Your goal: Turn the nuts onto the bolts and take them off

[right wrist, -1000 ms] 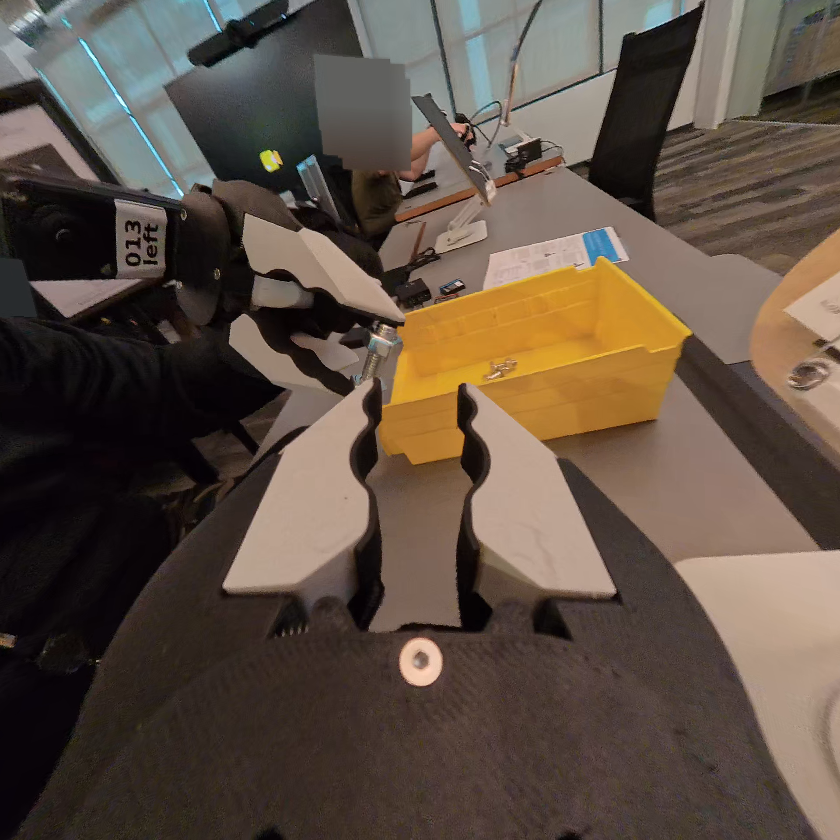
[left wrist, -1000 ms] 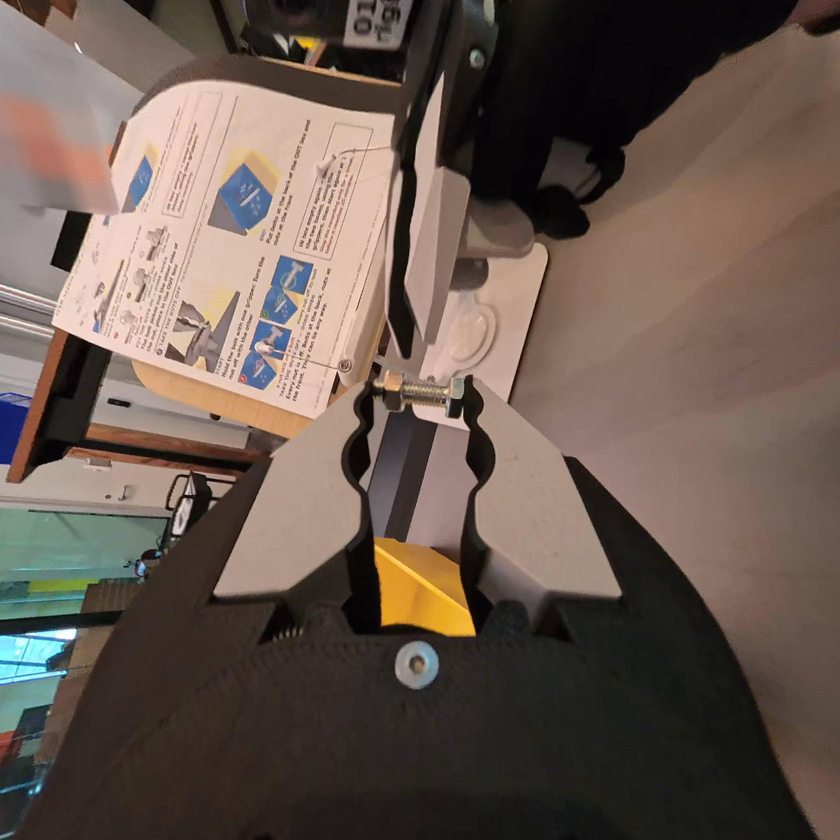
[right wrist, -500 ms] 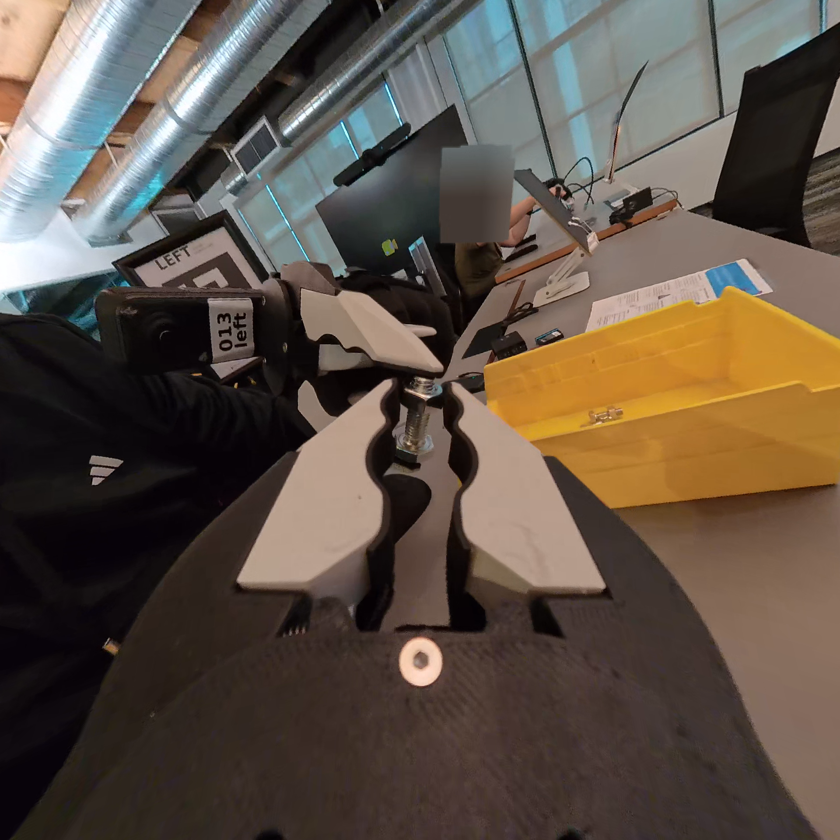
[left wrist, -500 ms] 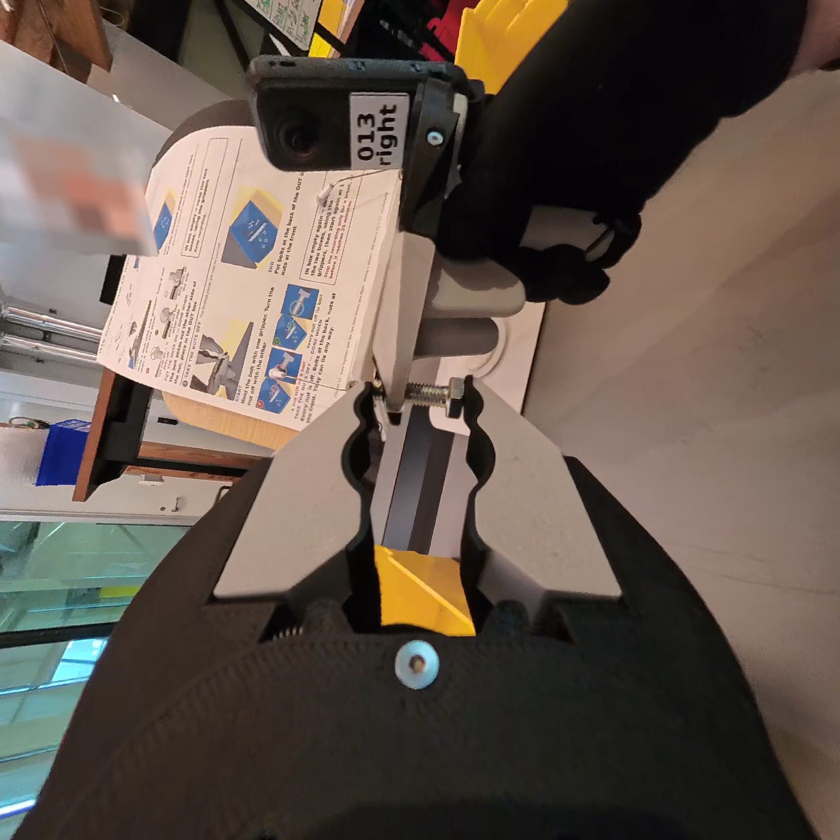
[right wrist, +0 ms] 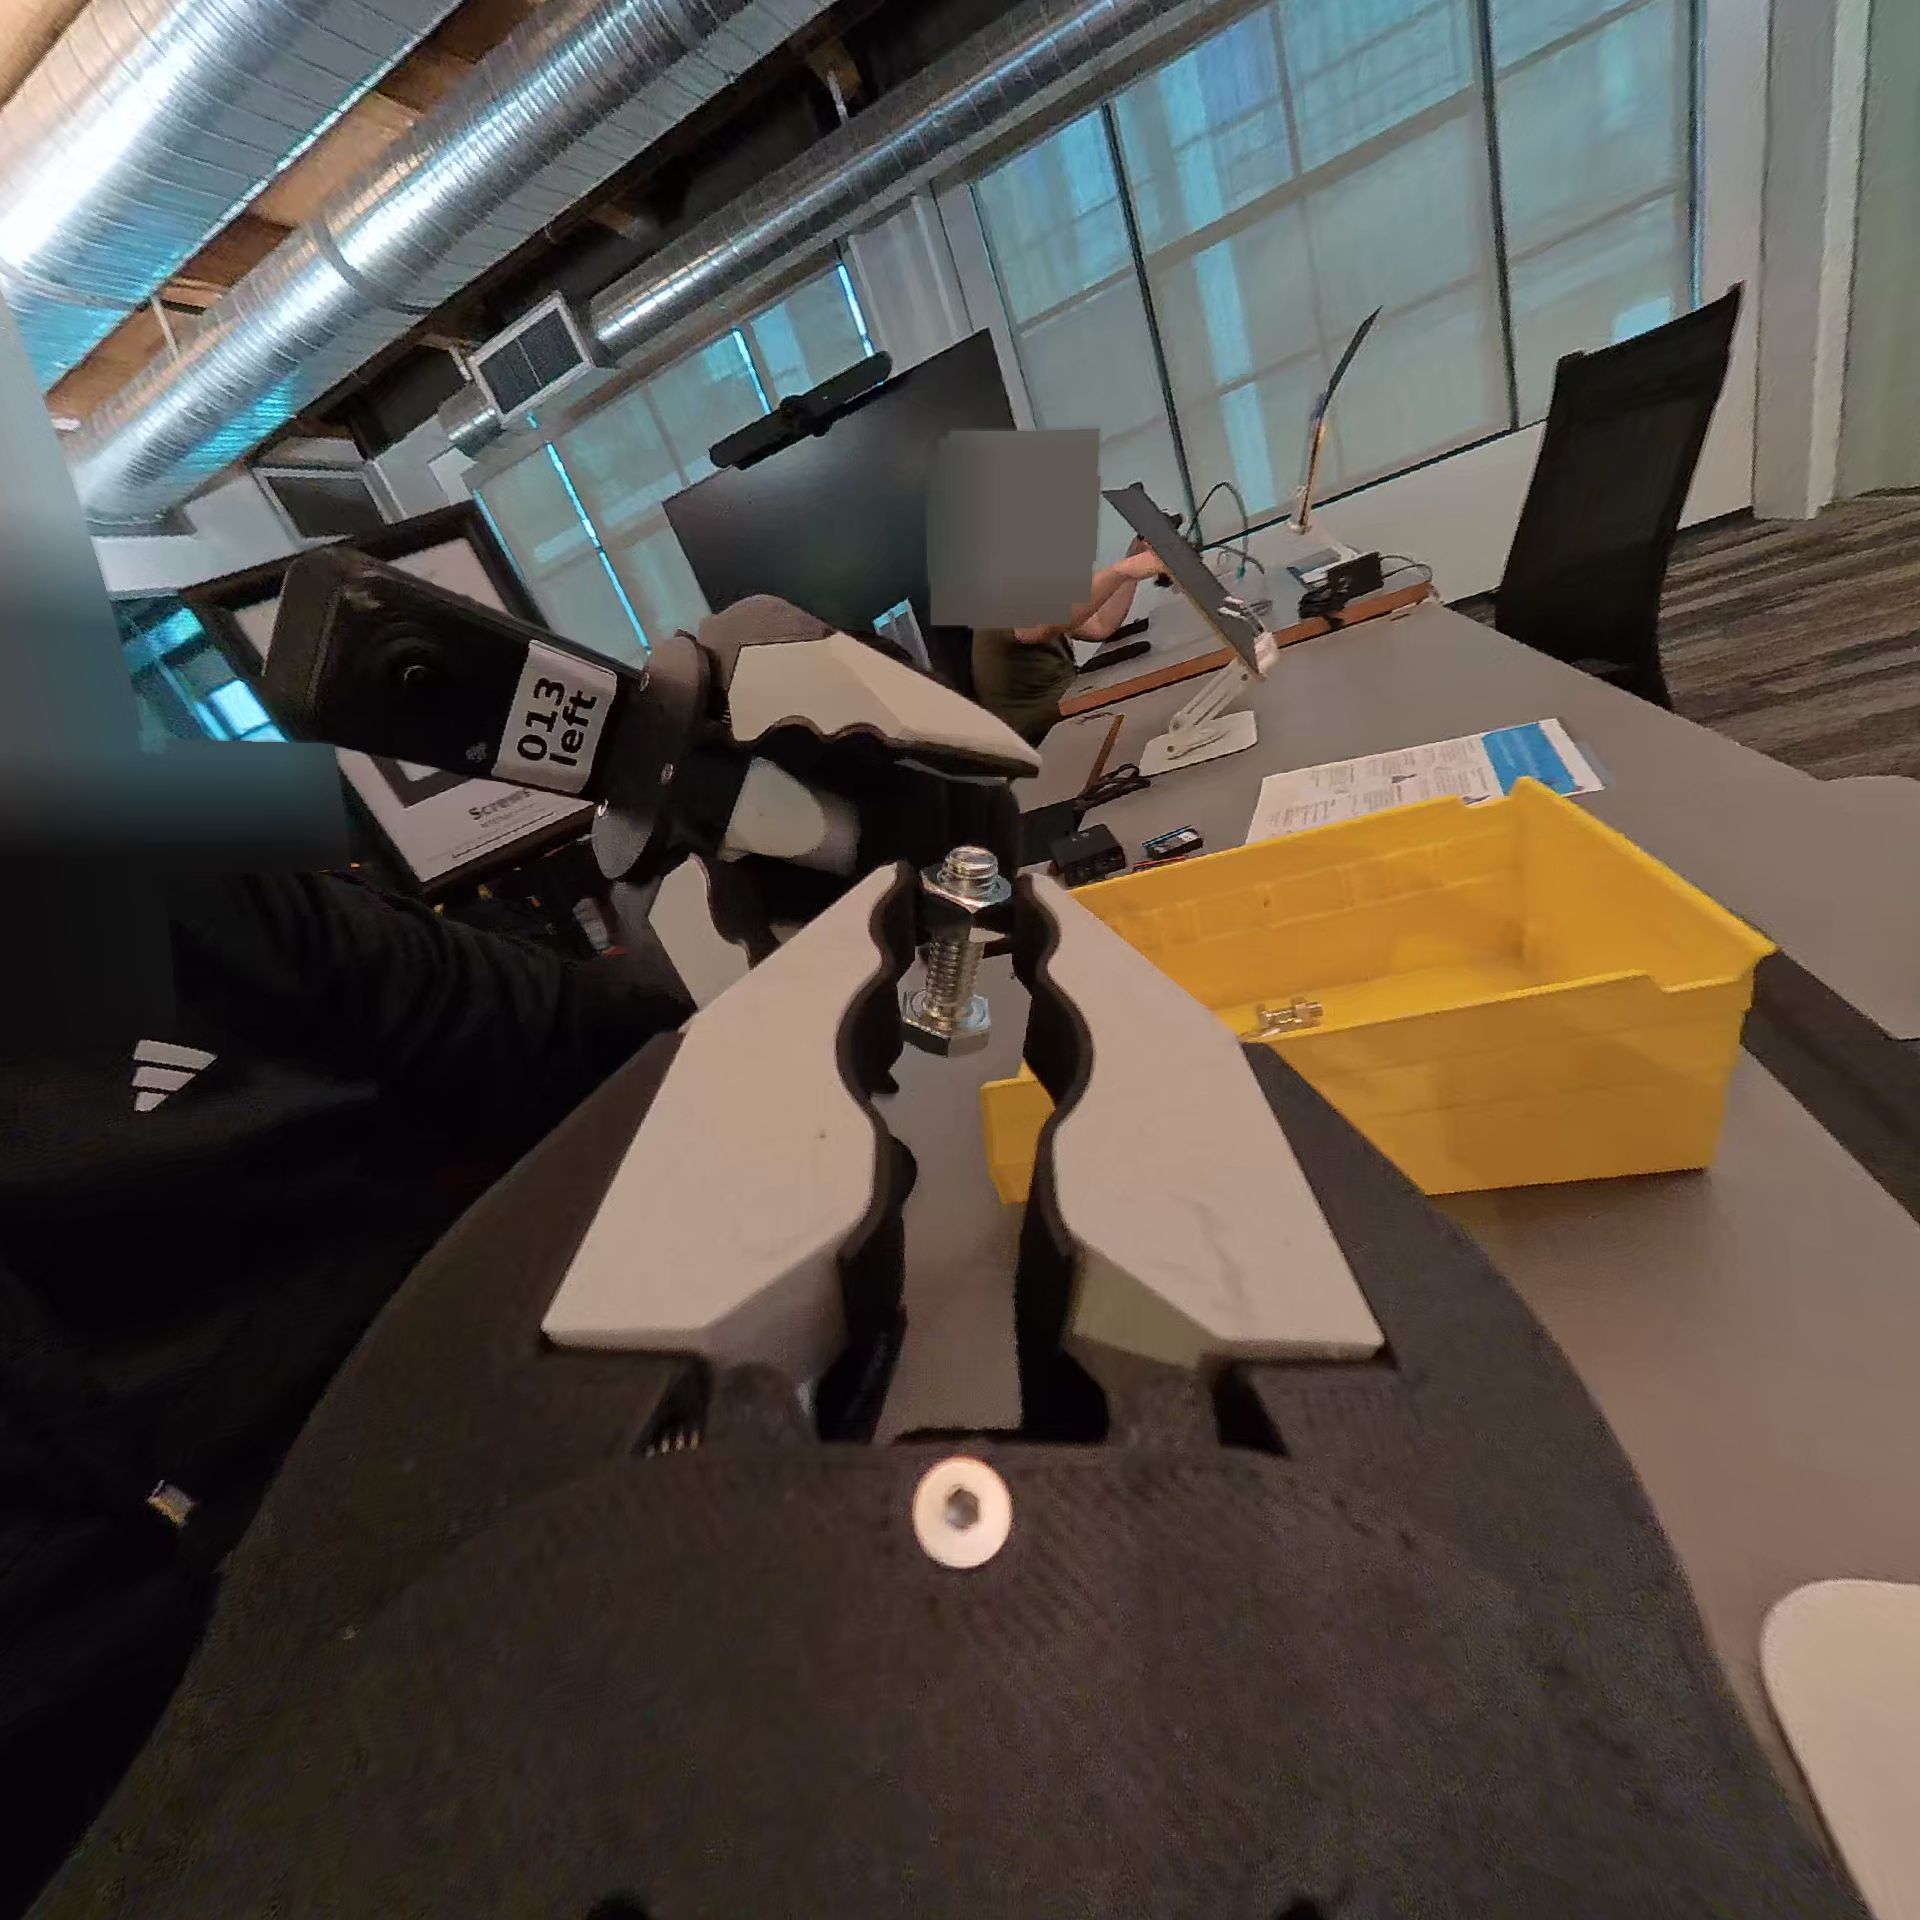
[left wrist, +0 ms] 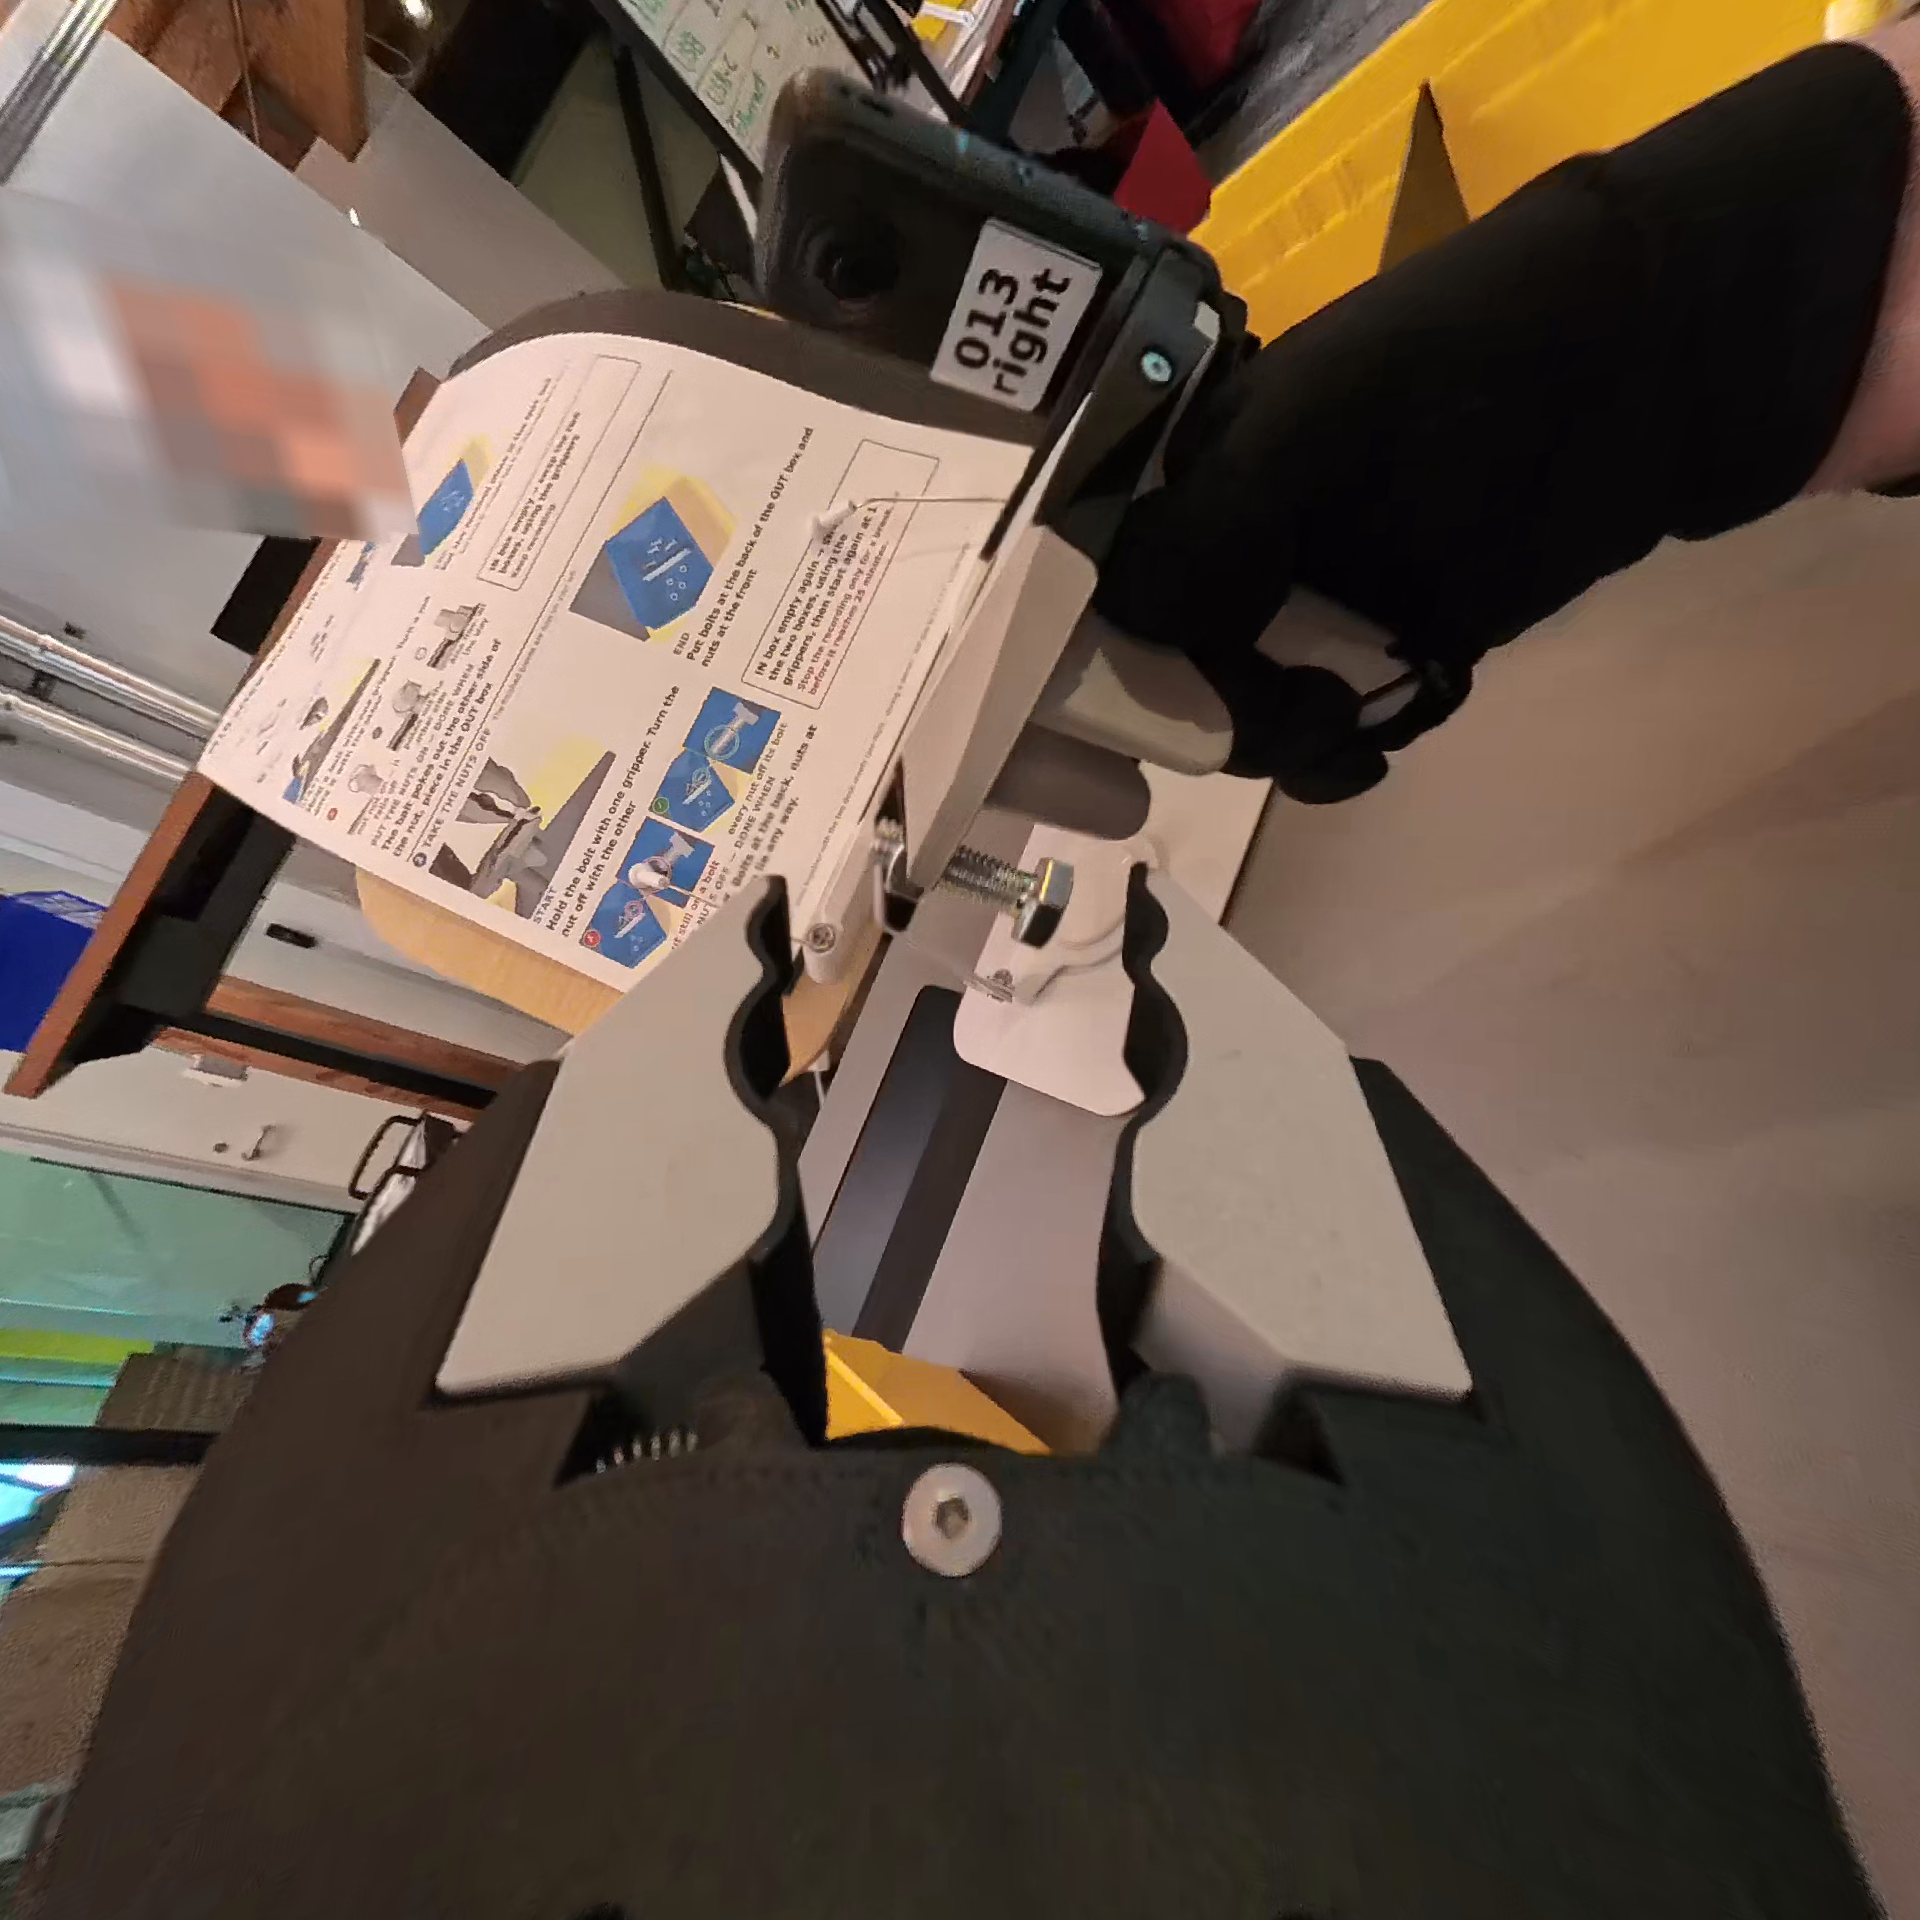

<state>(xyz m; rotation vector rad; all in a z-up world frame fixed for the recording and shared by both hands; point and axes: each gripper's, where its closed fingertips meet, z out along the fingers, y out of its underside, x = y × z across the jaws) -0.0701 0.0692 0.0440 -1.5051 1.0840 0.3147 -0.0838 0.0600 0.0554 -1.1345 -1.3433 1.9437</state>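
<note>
Our left gripper point(left wrist: 951, 935) and right gripper point(right wrist: 961, 914), each with pale grey fingers point(right wrist: 748, 1153) lined in wavy black pads, black textured bodies, one silver hex screw at centre, white labelled camera housings, our black gloves point(left wrist: 1455, 499) and sleeves.

Each wrist camera looks close along its own fingers, the left rolled sideways, the right level; both share the bolt point(right wrist: 951, 961) and face each other.

A grey counter point(right wrist: 1621, 1288) carries a yellow bin point(right wrist: 1475, 1049); behind the bin lie a printed sheet point(right wrist: 1423, 774), small black devices point(right wrist: 1086, 852) and a white lamp base point(right wrist: 1195, 732).
</note>
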